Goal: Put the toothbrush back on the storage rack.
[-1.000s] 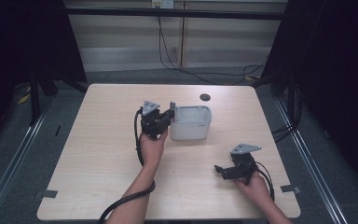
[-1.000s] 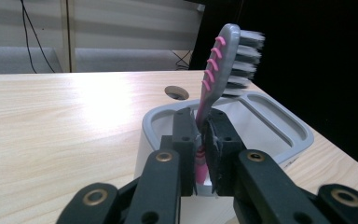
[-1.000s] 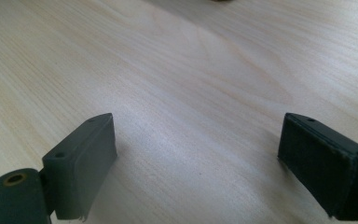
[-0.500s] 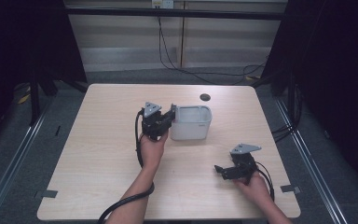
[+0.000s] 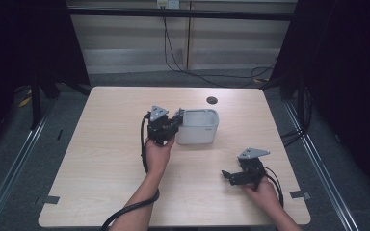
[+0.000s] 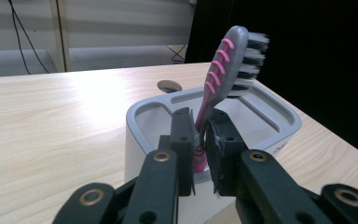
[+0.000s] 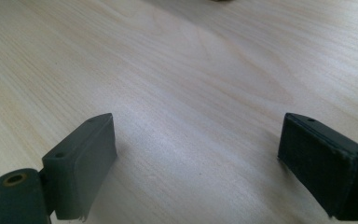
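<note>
Spanning most of the high view, the wooden surface [image 5: 101, 159] carries a white bin [image 5: 200, 127] just behind its middle, with a small dark round disc [image 5: 212, 100] near the far edge behind the bin. The bin is an open, rounded rectangular tub with a broad rim.

At the bin's left side the left tool [image 5: 176, 121] reaches up against the bin wall, held by a hand whose forearm comes in from the bottom edge, a black cable looping under it. In the left gripper view its jaws are pressed together on the pink lower handle of a toothbrush [image 6: 223, 70], pinching it. The toothbrush stands nearly upright, tilted a little, its grey head and bristles well above the rim, over the near wall of the bin.

Near the front right corner the right tool [image 5: 227, 175] rests low over bare wood, well apart from the bin. In the right gripper view its jaws are spread wide with only the surface between them.
</note>
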Demonstrator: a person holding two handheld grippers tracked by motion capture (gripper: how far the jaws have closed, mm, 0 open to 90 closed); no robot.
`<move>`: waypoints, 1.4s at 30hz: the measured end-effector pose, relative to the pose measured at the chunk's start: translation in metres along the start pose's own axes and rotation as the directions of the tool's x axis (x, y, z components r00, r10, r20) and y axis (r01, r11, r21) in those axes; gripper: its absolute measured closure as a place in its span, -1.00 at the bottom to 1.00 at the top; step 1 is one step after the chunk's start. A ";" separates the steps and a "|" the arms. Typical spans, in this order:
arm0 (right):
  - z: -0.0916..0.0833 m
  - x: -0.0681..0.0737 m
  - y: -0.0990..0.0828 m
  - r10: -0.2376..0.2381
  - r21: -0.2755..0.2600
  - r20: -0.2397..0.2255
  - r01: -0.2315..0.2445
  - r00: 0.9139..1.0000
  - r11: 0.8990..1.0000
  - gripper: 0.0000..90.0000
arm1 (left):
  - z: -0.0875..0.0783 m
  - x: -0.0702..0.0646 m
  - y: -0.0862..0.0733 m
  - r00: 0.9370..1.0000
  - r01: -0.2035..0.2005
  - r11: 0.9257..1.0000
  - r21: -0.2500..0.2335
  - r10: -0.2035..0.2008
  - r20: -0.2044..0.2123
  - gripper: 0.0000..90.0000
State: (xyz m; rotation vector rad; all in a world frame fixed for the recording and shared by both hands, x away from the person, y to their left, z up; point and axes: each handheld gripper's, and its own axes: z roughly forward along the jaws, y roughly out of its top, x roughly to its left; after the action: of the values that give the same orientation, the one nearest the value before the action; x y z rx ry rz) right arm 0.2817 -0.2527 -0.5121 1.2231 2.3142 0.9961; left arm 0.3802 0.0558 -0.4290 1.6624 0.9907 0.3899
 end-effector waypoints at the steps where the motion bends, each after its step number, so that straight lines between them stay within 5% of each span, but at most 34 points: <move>1: 0.000 0.000 0.000 0.000 0.000 0.000 0.000 1.000 1.000 -0.77 | 0.000 0.000 0.000 1.000 -0.003 1.000 0.001 0.003 -0.001 0.81; 14: 0.000 0.000 0.000 0.000 0.000 0.000 0.000 1.000 1.000 -0.77 | -0.002 0.001 -0.002 1.000 0.006 1.000 0.007 -0.006 0.002 0.74; 27: 0.000 0.000 0.000 0.000 0.000 0.000 0.000 1.000 1.000 -0.77 | -0.006 0.010 -0.005 1.000 0.019 1.000 -0.008 -0.019 -0.023 0.06; 42: 0.000 0.000 0.000 0.000 0.001 0.001 0.000 1.000 1.000 -0.77 | -0.014 0.019 -0.005 1.000 0.022 1.000 0.008 -0.022 -0.015 -0.29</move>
State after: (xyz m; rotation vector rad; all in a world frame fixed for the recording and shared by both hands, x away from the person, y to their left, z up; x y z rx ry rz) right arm 0.2818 -0.2526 -0.5122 1.2235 2.3141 0.9950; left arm 0.3802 0.0796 -0.4332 1.6567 1.0222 0.3845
